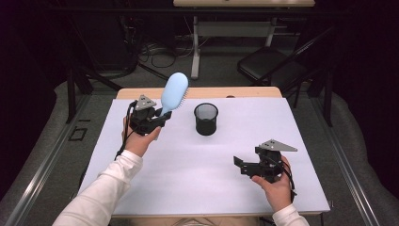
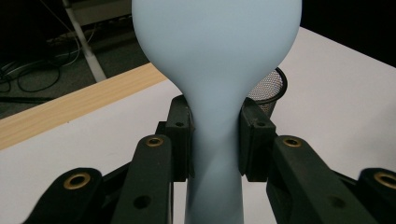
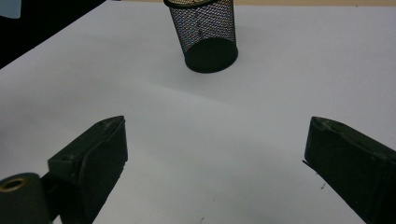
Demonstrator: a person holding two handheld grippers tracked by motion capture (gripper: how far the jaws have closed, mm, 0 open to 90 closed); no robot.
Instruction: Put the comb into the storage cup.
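Observation:
A pale blue hairbrush [image 1: 174,93] is held off the table at the left, head tilted up and away, bristles facing right. My left gripper [image 1: 160,117] is shut on its handle; in the left gripper view both pads press the narrow neck of the hairbrush [image 2: 215,70]. A black mesh cup [image 1: 206,118] stands upright on the white table top [image 1: 188,165], to the right of the brush. It also appears behind the brush head as the mesh cup [image 2: 268,91]. My right gripper [image 1: 239,164] hovers at the front right, open, nothing between its jaws, facing the mesh cup [image 3: 205,32].
The white sheet covers a wooden table [image 1: 197,92] whose far edge shows. Beyond it on the floor stand a desk leg [image 1: 195,47], cables [image 1: 157,54] and a black chair [image 1: 273,66]. Dark frame bars [image 1: 70,89] flank the left side.

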